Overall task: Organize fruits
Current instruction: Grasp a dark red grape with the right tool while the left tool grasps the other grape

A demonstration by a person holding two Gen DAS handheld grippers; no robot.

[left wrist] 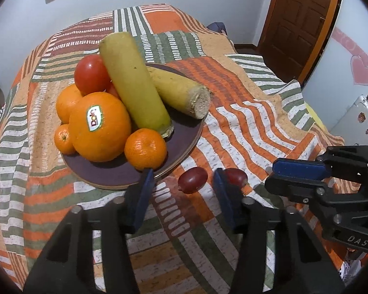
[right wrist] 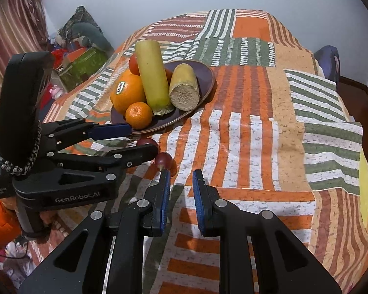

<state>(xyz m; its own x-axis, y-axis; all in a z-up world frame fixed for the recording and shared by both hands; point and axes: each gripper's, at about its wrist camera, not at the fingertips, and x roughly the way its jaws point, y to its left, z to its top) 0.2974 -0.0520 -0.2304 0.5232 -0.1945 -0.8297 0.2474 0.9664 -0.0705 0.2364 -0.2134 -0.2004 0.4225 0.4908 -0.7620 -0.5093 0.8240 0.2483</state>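
- Patterned tablecloth (left wrist: 245, 127): carries everything; the plate sits far-left of the tongs in the left wrist view
- Dark plate (left wrist: 105, 174): already heaped with oranges, a tomato and two yellow-green cut pieces
- Left gripper (left wrist: 183, 172): jaws spread, straddling the nearer grape, pads apart from its skin on both sides; plainly the nearer hand
- Right gripper (right wrist: 181, 172): jaws drawn almost together, nothing between them, just beside the second grape
- Nearer grape (left wrist: 192, 180): on the cloth just off the plate rim, long axis running finger to finger
- Second grape (left wrist: 235, 176): just outside the left gripper's right-hand finger, partly hidden
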